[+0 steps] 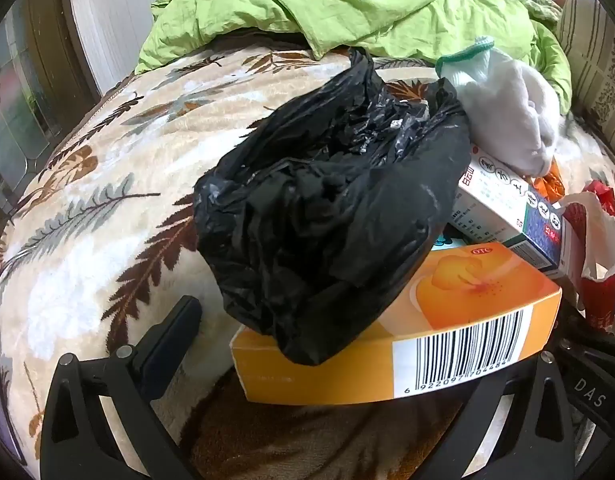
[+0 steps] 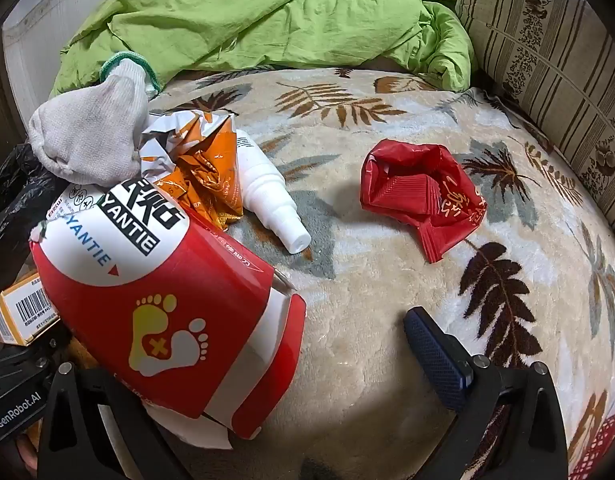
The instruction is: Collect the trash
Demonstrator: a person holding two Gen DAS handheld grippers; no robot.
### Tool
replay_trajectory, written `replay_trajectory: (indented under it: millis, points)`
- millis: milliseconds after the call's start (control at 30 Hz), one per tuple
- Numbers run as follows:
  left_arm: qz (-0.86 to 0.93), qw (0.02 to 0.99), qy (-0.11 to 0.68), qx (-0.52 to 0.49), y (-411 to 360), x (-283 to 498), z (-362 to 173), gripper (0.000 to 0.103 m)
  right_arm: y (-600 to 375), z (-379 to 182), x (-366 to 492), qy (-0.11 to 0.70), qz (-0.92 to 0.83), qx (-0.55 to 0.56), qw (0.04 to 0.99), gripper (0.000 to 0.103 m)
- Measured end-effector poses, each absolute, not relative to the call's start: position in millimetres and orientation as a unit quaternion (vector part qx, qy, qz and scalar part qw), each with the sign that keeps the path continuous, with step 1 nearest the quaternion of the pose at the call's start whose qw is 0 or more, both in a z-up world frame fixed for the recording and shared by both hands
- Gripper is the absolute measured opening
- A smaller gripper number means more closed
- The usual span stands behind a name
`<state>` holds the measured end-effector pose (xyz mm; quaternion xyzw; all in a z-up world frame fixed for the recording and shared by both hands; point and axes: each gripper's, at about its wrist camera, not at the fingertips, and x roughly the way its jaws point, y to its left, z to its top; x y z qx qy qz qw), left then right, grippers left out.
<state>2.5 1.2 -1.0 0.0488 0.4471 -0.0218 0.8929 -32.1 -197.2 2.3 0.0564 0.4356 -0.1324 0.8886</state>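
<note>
Left wrist: my left gripper (image 1: 327,360) has fingers spread around the orange box (image 1: 403,332) under the black bag (image 1: 327,216) on the bed (image 1: 87,240) | right wrist: my right gripper (image 2: 267,364) fingers spread beside the red-white box (image 2: 167,292); red wrapper (image 2: 423,196) well apart.

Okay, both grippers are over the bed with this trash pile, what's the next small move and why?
Probably close the right gripper on the red-and-white box. The box already lies against its left finger, the jaws stand open, and the black bag sits crumpled on the orange box by the open left gripper.
</note>
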Motion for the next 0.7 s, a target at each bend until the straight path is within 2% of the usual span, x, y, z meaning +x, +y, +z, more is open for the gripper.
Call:
replay_trajectory:
  millis: [400, 600, 700]
  points:
    - [-0.051, 0.891, 0.449, 0.042, 4.7, -12.0, 8.2, 0.103, -197.5, 2.8, -33.4, 0.435, -0.132, 0.057, 0.889, 0.102]
    - [-0.046, 0.889, 0.454, 0.026, 5.2, -12.2, 10.4, 0.103, -183.4, 3.5, -26.0, 0.442, -0.156, 0.002, 0.883, 0.102]
    - [-0.049, 0.888, 0.457, 0.017, 7.1, -17.2, 13.8, 0.103, -191.1, 3.4, -26.3, 0.447, -0.142, 0.02, 0.883, 0.102]
